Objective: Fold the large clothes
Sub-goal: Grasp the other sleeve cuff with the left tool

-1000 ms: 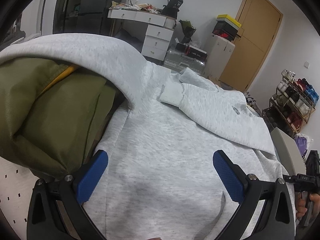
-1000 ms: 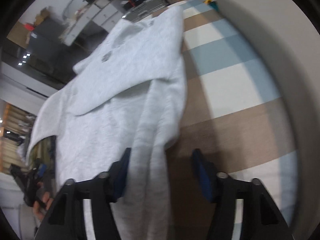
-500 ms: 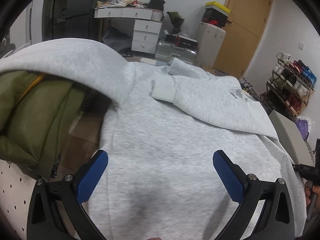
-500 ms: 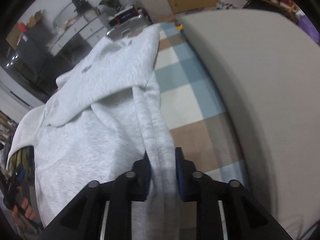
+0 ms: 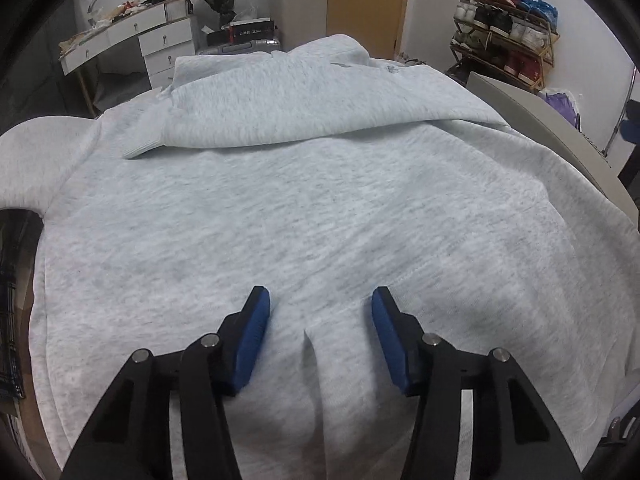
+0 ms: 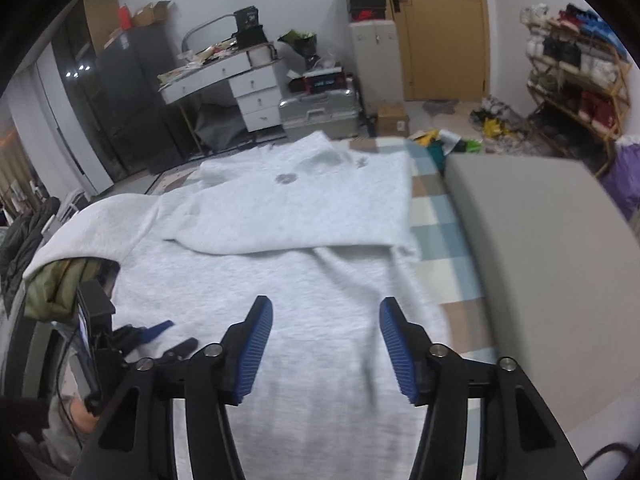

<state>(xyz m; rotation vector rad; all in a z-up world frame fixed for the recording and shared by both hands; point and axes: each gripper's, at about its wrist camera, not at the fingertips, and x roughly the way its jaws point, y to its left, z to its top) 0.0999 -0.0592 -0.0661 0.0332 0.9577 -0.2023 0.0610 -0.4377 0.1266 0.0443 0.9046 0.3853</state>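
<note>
A large light grey hoodie (image 5: 304, 200) lies spread flat, with one sleeve (image 5: 280, 108) folded across its upper part. It also shows in the right wrist view (image 6: 280, 280), its hood (image 6: 96, 224) at the left over an olive green garment (image 6: 60, 284). My left gripper (image 5: 320, 320) is open, its blue pads straddling a raised fold of cloth (image 5: 316, 344) near the hem without clamping it. My right gripper (image 6: 326, 336) is open and empty above the hoodie's near right part. The left gripper's body (image 6: 104, 344) appears at the left of the right wrist view.
A grey cushion (image 6: 540, 248) lies to the right of the hoodie on a checked blanket (image 6: 436, 216). Behind stand a white desk with drawers (image 6: 240, 84), a silver case (image 6: 320, 116), a wooden door (image 6: 440, 28) and a shoe rack (image 6: 576, 72).
My right gripper let go of the hoodie's right edge, opened and swung up over the garment. My left gripper narrowed and moved right from the hood side to a fold near the hem.
</note>
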